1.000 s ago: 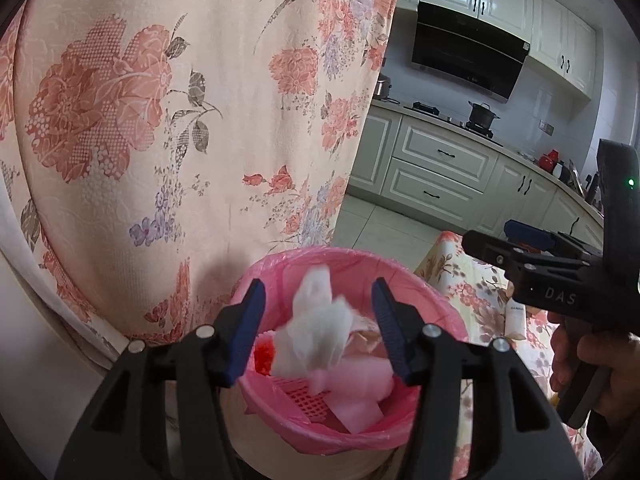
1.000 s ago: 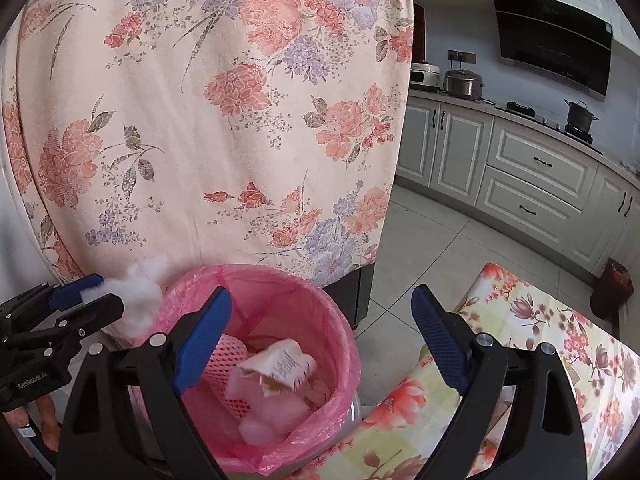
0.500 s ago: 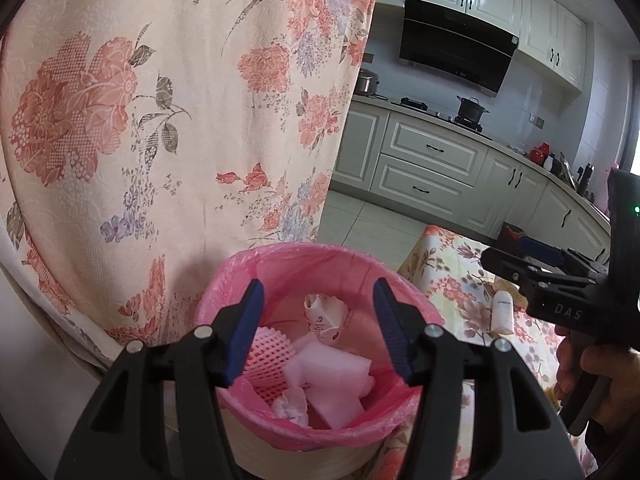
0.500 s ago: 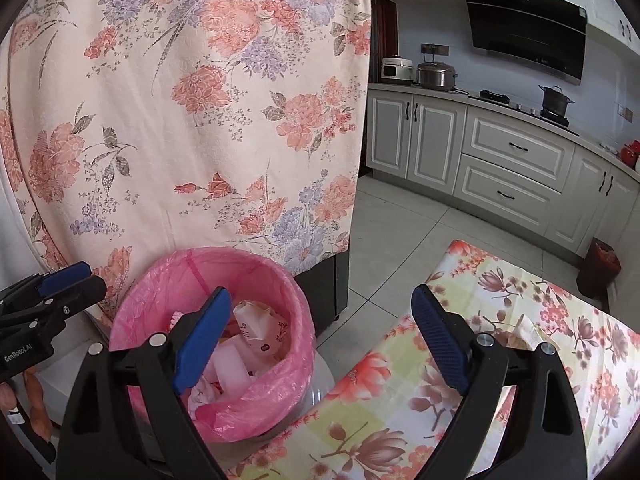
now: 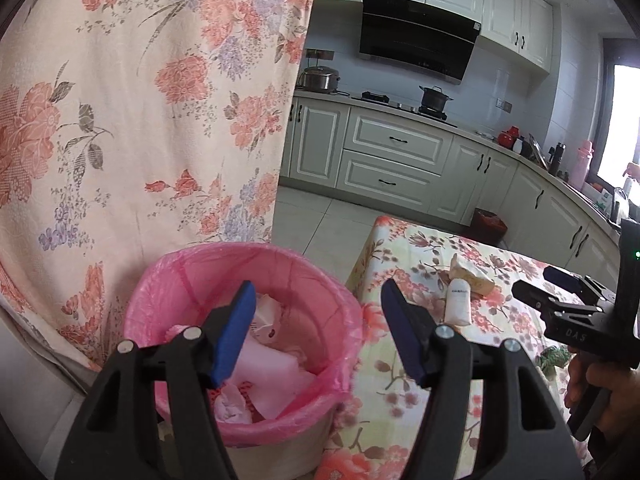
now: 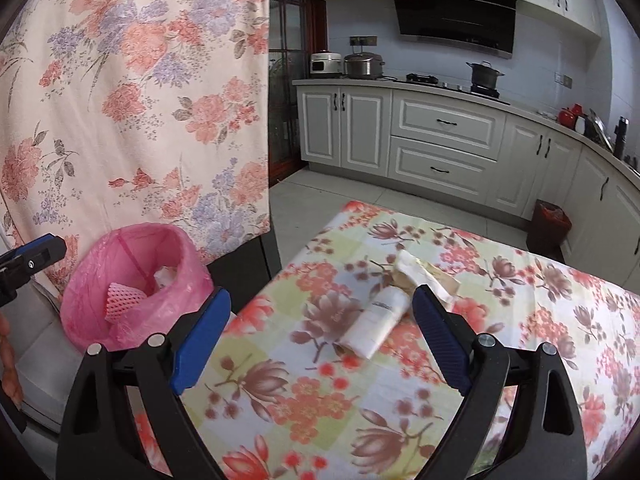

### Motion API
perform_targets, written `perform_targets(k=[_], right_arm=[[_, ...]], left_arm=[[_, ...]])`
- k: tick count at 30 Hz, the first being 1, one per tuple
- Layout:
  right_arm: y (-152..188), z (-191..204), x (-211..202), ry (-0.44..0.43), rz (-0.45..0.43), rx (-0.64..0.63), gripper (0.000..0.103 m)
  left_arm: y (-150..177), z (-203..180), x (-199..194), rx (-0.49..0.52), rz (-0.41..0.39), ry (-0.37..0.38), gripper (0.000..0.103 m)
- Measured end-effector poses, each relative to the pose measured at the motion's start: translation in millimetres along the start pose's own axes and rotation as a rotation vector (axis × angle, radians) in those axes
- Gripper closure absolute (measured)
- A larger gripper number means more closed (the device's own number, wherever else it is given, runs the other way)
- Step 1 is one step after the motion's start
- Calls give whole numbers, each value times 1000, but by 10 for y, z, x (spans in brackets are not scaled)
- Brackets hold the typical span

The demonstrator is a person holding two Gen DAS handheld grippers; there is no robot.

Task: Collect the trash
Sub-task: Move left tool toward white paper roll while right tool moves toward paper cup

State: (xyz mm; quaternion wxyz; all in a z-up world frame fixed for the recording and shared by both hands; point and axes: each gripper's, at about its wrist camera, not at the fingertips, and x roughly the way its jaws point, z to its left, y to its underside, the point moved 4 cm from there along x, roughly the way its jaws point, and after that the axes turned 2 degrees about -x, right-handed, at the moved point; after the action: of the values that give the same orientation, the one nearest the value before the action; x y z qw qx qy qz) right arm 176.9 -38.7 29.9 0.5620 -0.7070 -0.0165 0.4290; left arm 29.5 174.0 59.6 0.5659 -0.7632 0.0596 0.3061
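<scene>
Showing "DAS" mirrored, right gripper [image 5: 560,296] hovers near white bottle [image 5: 458,306].

The trash bin [image 6: 132,292] is standing left of the table [image 6: 520,340], just beside its edge, with scraps [image 5: 276,380] lying inside; a curtain [image 6: 132,100] is hanging behind the bin. A small bottle [image 6: 376,324] is lying on the table, touching a wrapper [image 6: 424,276] just beyond it; cabinets [image 6: 440,148] are running along the far wall.
</scene>
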Motion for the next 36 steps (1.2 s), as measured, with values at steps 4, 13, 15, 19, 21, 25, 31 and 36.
perform_targets(k=[4,13,15,19,21,25,31,36], right_arm=[[233,-420,-126,56,19,50,15],[737,-1194,-344,158,71,134,14],[829,-1327,-388,173,77,150,14],[953,-1526,-416,201,93,178,14],[974,-1595,-419,206,96,187,14],[970,-1704,-407,213,94,199,14],[997,-1856,-323,226,112,219,14],[1017,-1968,-258,233,125,232,14]], left_arm=[[36,-275,54,24,8,36,40],[123,-827,220,80,40,109,40],[142,-932,263,92,49,122,40],[170,-1115,360,110,63,148,40],[176,-1208,427,121,71,161,40],[195,-1382,591,145,91,192,40],[247,-1591,939,184,141,220,40],[358,-1769,1288,217,200,246,40]])
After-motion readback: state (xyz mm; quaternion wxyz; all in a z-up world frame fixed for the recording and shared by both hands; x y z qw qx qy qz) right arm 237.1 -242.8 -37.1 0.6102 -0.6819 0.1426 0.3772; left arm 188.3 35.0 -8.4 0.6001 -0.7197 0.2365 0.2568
